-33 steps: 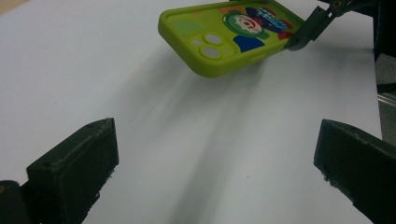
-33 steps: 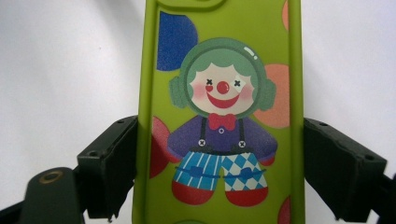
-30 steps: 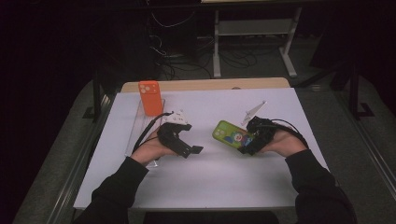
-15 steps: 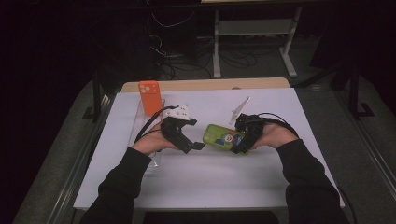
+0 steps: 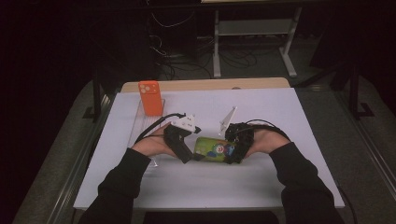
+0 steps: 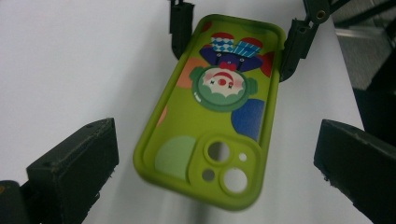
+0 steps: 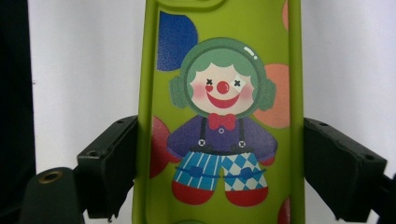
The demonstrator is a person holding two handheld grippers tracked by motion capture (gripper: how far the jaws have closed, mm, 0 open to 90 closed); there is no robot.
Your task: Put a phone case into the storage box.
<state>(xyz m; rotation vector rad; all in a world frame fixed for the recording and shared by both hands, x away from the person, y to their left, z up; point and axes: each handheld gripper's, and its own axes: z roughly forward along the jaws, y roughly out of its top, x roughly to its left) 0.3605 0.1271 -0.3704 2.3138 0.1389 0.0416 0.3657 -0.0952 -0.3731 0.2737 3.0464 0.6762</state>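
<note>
White table [image 5: 280,182] w/ orange phone case [image 5: 151,97] at rear-left

An orange phone case [image 5: 150,97] stands upright near the far left of the white table top [image 5: 280,182], its camera cut-out at the upper end. It sits at the far end of a clear tray [image 5: 138,122] that runs along the table's left side. Beyond the white sheet, a strip of bare wooden board [image 5: 205,85] shows at the far edge. Behind the table, in the dark, a white metal stand [image 5: 254,28] rises from the floor, with loose cables [image 5: 182,70] beside it.
</note>
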